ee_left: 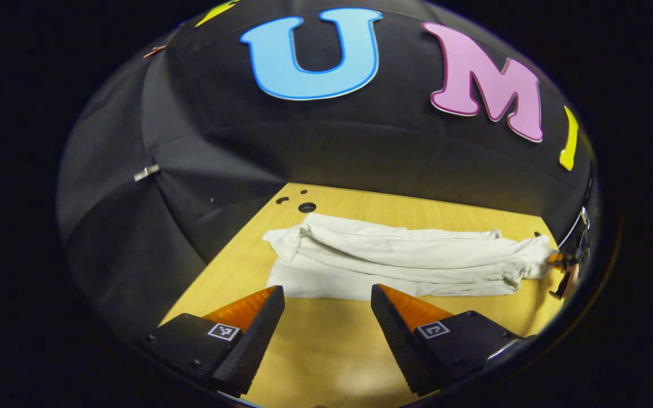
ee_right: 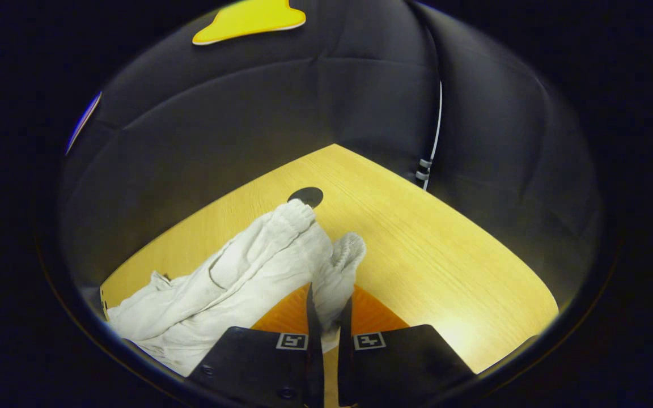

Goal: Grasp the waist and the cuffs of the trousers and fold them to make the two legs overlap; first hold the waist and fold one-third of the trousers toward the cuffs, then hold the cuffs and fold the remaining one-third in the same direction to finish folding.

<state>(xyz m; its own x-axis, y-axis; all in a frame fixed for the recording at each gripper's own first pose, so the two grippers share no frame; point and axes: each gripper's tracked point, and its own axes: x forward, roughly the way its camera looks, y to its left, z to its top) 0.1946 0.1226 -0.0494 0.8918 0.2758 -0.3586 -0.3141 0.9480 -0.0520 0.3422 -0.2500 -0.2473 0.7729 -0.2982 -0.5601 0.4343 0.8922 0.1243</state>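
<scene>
1. White, soft cotton-like trousers (ee_left: 394, 260) lie stretched across the pale wooden table (ee_left: 326, 345), bunched into long ridges, with the two legs seemingly already laid over one another.

2. From the left gripper view, the left gripper (ee_left: 327, 309) hovers just short of the near edge of the cloth, its two fingers spread wide apart and holding nothing.

3. From the right gripper view, the right gripper (ee_right: 326, 323) has its fingers drawn nearly together on a gathered end of the trousers (ee_right: 247, 272), a fold of white cloth pinched between them. The elasticated, ribbed look of the two rounded ends suggests cuffs, though that is a judgement.

4. In the left gripper view, the same right gripper (ee_left: 565, 266) sits at the far right end of the garment, touching it.

5. Handling, judged from the creases: the fabric looks light, limp and thin, so it will sag and drag rather than hold a shape. It should not be slippery or fragile, but layers may slide apart if only the top one is caught.

6. Where to take hold: the left gripper would do best at the opposite end's edge, biting through all layers at the thick hem or waistband, which gives firmer purchase than the loose middle.

7. A round dark hole (ee_right: 305, 196) in the table lies just beyond the gripped end.
</scene>
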